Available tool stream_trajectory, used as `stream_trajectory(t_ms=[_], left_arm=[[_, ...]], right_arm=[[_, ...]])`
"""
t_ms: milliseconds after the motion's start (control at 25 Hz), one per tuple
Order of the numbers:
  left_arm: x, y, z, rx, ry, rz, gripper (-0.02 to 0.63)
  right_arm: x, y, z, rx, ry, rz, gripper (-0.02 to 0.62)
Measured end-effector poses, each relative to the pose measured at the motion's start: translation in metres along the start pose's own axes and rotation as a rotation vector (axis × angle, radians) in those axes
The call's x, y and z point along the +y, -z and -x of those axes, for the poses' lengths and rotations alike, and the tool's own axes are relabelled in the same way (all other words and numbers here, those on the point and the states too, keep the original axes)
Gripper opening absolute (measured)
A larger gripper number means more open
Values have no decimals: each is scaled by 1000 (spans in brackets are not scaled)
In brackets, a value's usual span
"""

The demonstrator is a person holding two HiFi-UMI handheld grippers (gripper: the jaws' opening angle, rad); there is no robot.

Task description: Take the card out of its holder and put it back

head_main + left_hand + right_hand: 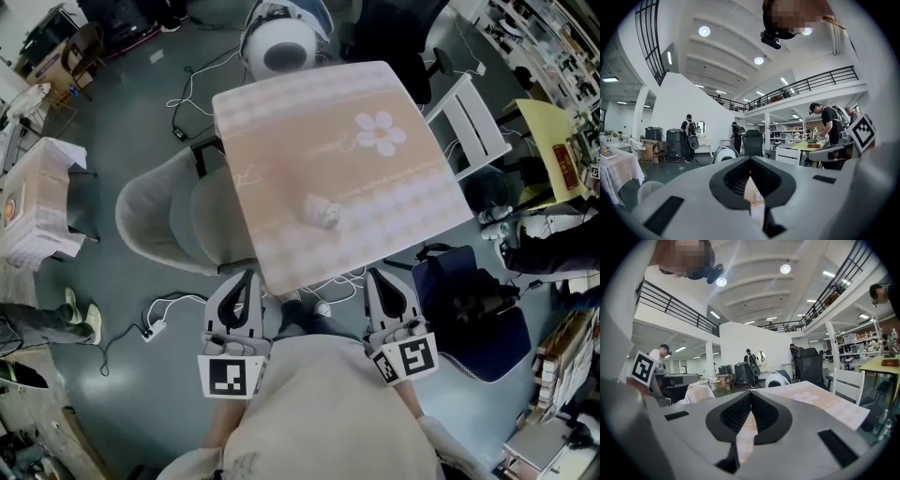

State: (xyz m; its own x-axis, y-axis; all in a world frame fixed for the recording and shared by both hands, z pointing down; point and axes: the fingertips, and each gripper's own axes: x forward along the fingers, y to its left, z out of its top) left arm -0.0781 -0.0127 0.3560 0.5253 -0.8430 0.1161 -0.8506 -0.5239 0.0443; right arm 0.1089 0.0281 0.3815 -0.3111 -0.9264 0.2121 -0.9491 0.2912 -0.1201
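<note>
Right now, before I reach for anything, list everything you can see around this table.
table: one, peach cloth with white flower, centre
card holder: one, whitish, on the table's near half
armchair: one, grey, left of the table
slatted chair: one, white, right of the table
domed machine: one, white, beyond the table
side table: one, white cloth, far left
power strip: one, white, floor at left
left claw: one, grey, shut, at the table's near edge
right claw: one, grey, shut, alongside

The grey left gripper has its black ribbed jaws tip to tip, nothing between them. Just beyond stands a black high-backed office chair; left of it a white rounded pod, right of it a white slatted chair.
</note>
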Motion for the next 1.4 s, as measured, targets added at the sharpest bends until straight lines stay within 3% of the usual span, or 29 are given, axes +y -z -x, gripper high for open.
stream_trajectory(t_ms=[80,200,320,440,560,720,840,960,1040,1120,1400], left_arm=[[0,2,-3,7,14,-19,8],[-3,0,-9,17,15,20,8],[-8,-2,-16,9,22,-11,8],[-16,-5,-26,-6,17,-22,9],[-27,-10,-30,-11,8,20,9],[-27,-7,-29,-7,-7,-19,8],[-24,-7,-32,-8,-28,-5,8],[-22,-7,-33,-11,-45,6,8],[-22,-8,-33,-11,-55,5,8],[-19,-7,-32,-10,-69,4,9],[-1,-4,-25,1,-145,10,8]], right_arm=[[1,1,-1,2,-2,-1,18],[-4,0,0,4,4,-2,18],[-14,-3,0,-1,-2,0,18],[-27,-4,-5,-1,-24,2,18],[-33,-9,-8,-5,-57,21,18],[-36,-12,-14,-8,-88,34,17],[-41,-18,-20,-5,-113,48,18],[-50,-21,-33,15,-154,74,33],[-57,-19,-48,41,-191,82,123],[-63,-13,-66,68,-235,91,157],[-65,27,-131,187,-411,80,167]])
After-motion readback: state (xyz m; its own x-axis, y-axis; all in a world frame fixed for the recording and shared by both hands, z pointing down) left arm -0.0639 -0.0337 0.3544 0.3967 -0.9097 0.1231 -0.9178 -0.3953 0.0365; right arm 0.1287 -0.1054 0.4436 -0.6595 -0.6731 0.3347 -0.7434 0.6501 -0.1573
